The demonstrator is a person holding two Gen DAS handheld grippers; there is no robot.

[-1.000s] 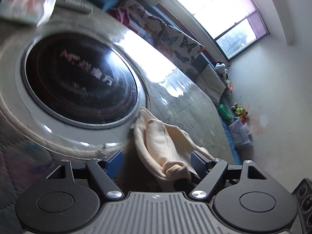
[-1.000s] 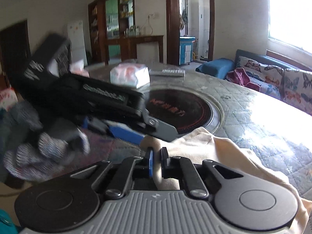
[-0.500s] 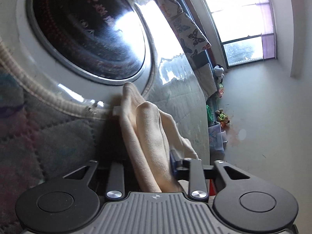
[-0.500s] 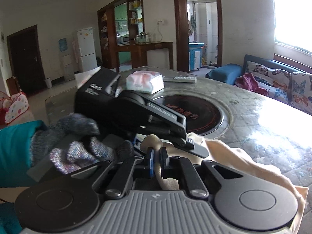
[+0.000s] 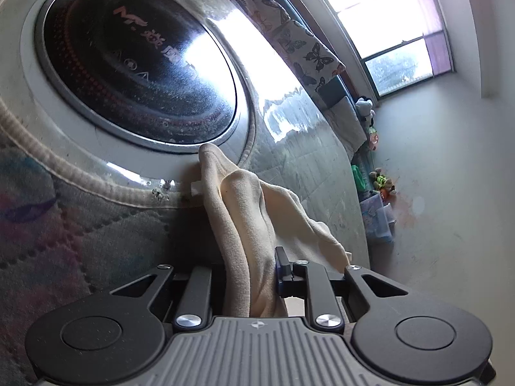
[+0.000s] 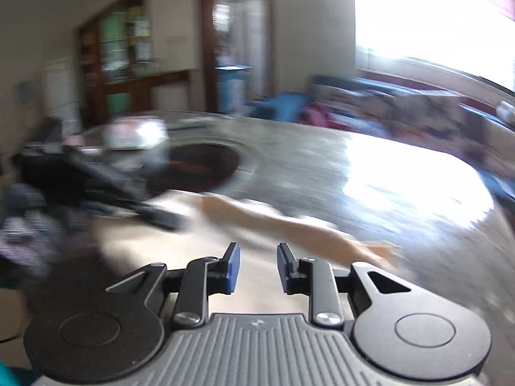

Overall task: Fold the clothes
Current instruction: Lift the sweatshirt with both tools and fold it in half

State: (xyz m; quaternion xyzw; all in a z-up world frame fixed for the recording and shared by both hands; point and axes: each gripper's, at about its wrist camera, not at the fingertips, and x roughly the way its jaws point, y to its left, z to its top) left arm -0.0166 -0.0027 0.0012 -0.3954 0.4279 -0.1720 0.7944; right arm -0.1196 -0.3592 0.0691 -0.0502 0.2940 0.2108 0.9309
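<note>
Quilted table (image 5: pixel 315 167) with a dark round hob (image 5: pixel 138 61) set in it; a sofa (image 5: pixel 289 29) runs under the window. Left to right: the left gripper (image 5: pixel 249 276), wide open a second ago, has closed and now clamps a bunched fold of the cream cloth (image 5: pixel 244 212), which lies on the table just beside the hob rim. The right gripper (image 6: pixel 256 268), pinching the cloth a second ago, has just parted its jaws; nothing sits between them. Its view is blurred.
</note>
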